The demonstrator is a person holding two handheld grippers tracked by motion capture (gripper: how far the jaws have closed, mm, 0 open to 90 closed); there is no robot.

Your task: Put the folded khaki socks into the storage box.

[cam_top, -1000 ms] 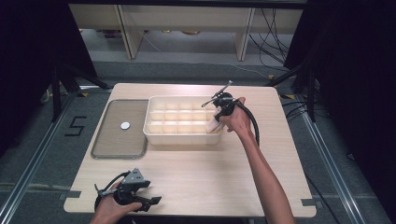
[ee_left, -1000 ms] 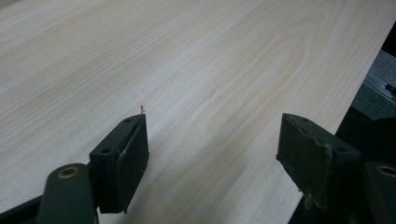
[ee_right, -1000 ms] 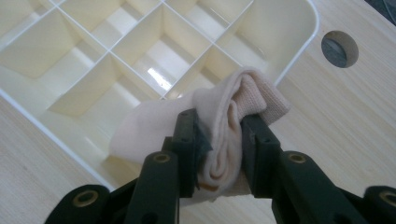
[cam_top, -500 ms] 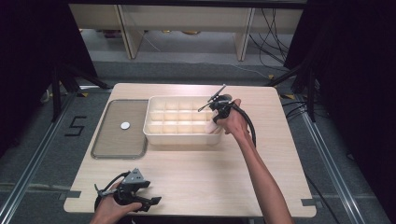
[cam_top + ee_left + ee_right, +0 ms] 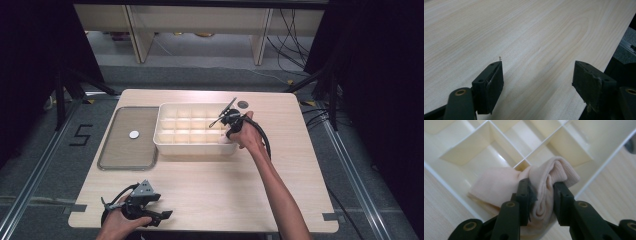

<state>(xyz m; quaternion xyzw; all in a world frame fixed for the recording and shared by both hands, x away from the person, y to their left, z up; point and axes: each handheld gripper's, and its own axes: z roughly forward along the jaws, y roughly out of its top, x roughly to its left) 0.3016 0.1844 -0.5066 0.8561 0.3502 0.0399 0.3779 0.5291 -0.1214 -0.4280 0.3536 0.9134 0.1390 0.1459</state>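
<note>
Hard to read from the high view: the right gripper [image 5: 231, 121] sits over the near right corner of the white divided tray [image 5: 170, 143], and what it holds is hidden there behind its body and the right hand [image 5: 246, 136]. The right gripper view settles it: the jaws are clamped on a bunched pale pink sock [image 5: 541, 187], the fabric folded between the pads, its loose end draped over the tray's dividers (which compartment it hangs over, I cannot tell). Sock's lower part cut off by the jaws.

Right forearm reaches diagonally up the table [image 5: 210, 195], gripper tipped down toward the tray.

Left gripper [image 5: 145, 207] rests low at the near edge in the left hand [image 5: 117, 227]; its jaws stand wide apart with only bare wood between them.
</note>
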